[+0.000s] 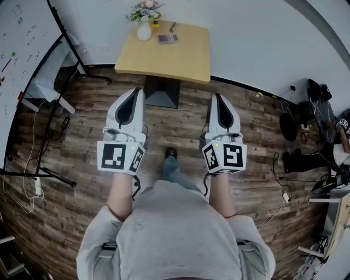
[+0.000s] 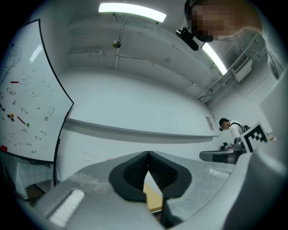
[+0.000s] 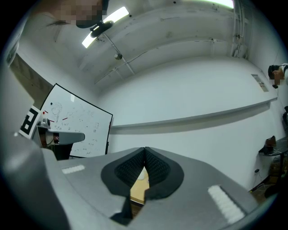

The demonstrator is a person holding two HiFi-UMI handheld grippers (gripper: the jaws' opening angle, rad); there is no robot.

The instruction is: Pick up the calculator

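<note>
Closest in, left claw and right claw are both closed tight and empty. Well ahead, the calculator lies on the counter near a vase (flowers in it); arriving unopened could shove it, or topple the vase.

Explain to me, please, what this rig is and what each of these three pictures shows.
There is no robot here: a person holds a pair of hand-held tongs in each hand. The head view comes from a camera on the person's head and looks steeply down on the left tongs and the right tongs. The other two pictures come from cameras riding on each pair, looking along its jaws. Both pairs are shut and hold nothing. Ahead stands a wooden table with the calculator lying on it, next to a white vase of flowers. The calculator is not yet picked up, and the tongs are well short of the table.
</note>
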